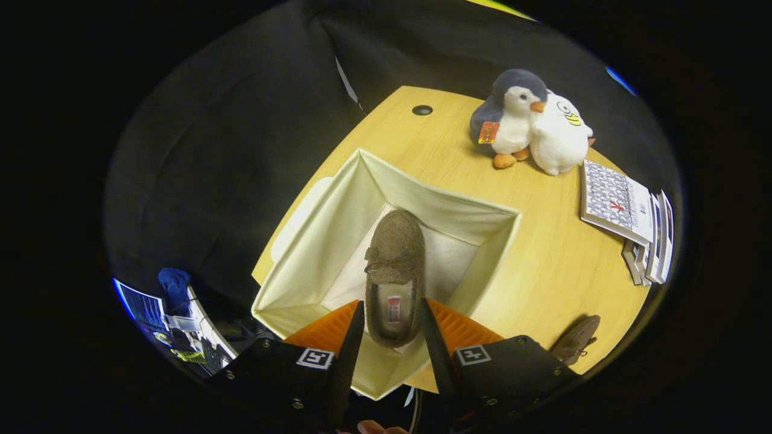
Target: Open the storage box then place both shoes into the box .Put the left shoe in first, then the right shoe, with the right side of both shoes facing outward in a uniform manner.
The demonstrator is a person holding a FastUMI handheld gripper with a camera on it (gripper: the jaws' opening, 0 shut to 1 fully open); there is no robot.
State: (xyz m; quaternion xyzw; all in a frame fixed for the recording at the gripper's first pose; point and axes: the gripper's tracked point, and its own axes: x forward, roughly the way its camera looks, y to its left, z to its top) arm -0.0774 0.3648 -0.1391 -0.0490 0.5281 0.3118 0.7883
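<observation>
A cream fabric storage box (422, 196) stands open on the wooden table (543, 259). A brown moccasin shoe (395, 253) with a small bow hangs over the inside of the box, toe pointing away from me and heel between my fingers. My gripper (392, 304) is shut on the shoe's heel, with one finger pressing on each side. The second brown shoe (576, 345) lies on the table to the right of the gripper, near the table's front edge, partly hidden by the gripper body.
A pale lid-like piece (297, 220) lies against the box's left side. A penguin plush (512, 117) and a white plush (561, 141) stand at the far side of the table. Booklets (621, 205) lie stacked at the right. A dark cable hole (422, 110) sits near the far edge.
</observation>
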